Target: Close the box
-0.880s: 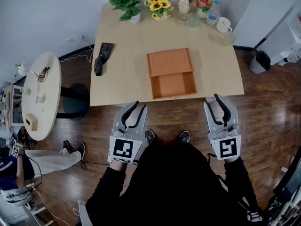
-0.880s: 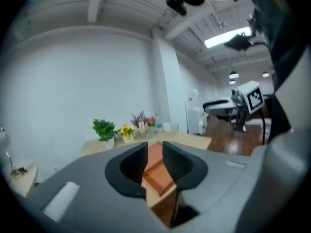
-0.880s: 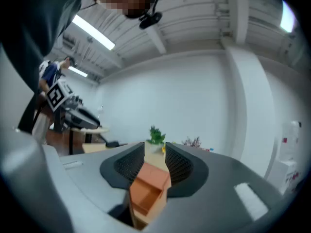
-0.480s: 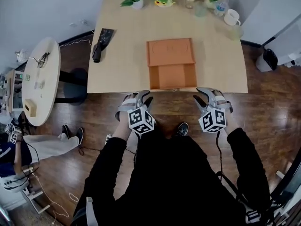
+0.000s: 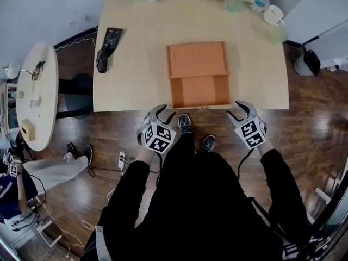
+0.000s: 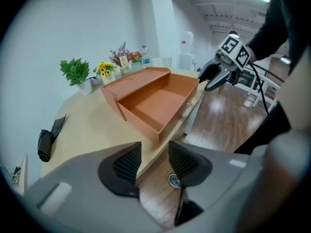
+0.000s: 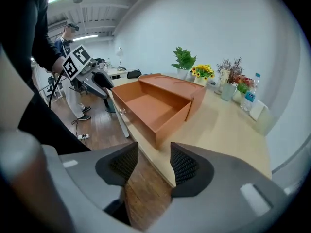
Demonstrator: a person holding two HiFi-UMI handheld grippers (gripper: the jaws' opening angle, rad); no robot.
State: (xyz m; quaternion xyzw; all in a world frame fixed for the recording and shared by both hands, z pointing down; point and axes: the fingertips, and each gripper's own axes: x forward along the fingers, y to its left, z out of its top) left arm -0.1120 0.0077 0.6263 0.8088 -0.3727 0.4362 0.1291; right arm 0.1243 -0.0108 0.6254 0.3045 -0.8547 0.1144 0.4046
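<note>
1. Floor [image 5: 315,107]: dark wood planks, glossy.
2. Table [image 5: 130,64]: rectangular top, pale smooth wood grain, with rounded corners.
3. Side table [image 5: 38,86]: round, pale top, standing apart to the left with small clutter on it.
4. Box [image 5: 197,58]: orange-brown, smooth and matt, rectangular. It sits at the middle of the table's near edge. Its flat upper panel carries two faint circular outlines. A shallow square-cornered tray [image 5: 199,91] is slid out towards the person and lies open and bare inside, with a small metal knob [image 7: 121,111] on its front wall.
5. Left gripper [image 5: 165,111]: grey moulded shell with black ribbed pads. It is over the floor just short of the table edge, off the box's near left corner. Its jaws are a narrow gap apart and hold nothing.
6. Right gripper [image 5: 239,110]: same build, off the near right corner. Its jaws are likewise parted and hold nothing.
7. Black elongated object [image 5: 106,48]: lies flat near the table's left edge.
8. Mug [image 5: 272,14]: white, at the far right of the table.
</note>
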